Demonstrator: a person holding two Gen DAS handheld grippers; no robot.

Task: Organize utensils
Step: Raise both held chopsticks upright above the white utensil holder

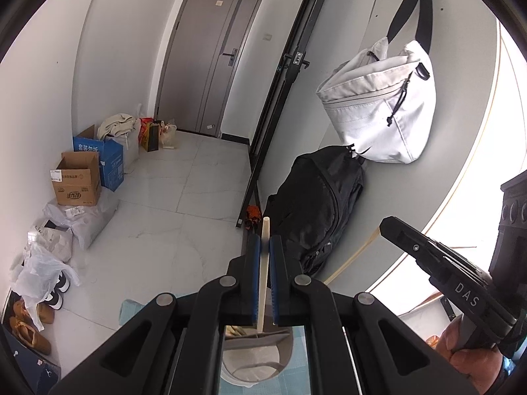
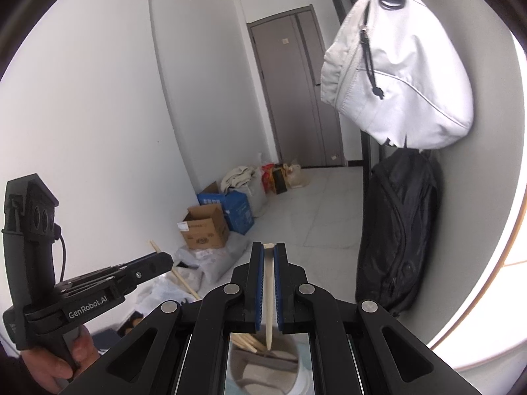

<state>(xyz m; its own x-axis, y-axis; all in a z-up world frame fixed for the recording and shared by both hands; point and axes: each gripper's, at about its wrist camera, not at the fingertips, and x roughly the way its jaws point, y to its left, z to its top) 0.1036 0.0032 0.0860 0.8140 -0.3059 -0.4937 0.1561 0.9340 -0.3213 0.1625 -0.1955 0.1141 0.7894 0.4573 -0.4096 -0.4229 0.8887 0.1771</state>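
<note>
— How many grippers?
— Two. Left gripper closed tight on one pale chopstick. Right gripper closed tight on one more chopstick. One stick each, pinched between blue pads.
— Where exactly?
— Up in the air, above a round holder. Left stick standing almost upright, top end poking past the fingertips, bottom end pointing at the holder's rim. Right stick also nearly upright, pointed tip down just over the holder's mouth.
— Anything in the holder?
— A few more chopsticks, leaning toward its left side. Hard to count; cut off by the gripper body.
— Under the holder?
— A pale blue surface, mostly hidden.
— Hands?
— Two, one per handle: the right hand seen low at the right edge from the left camera, the left hand low at the left edge from the right camera.
— Other stuff?
— One white bag hanging on the wall, one black backpack below it. One grey door. One brown box and one blue box on the floor by the wall. Pairs of shoes near the left edge.
</note>
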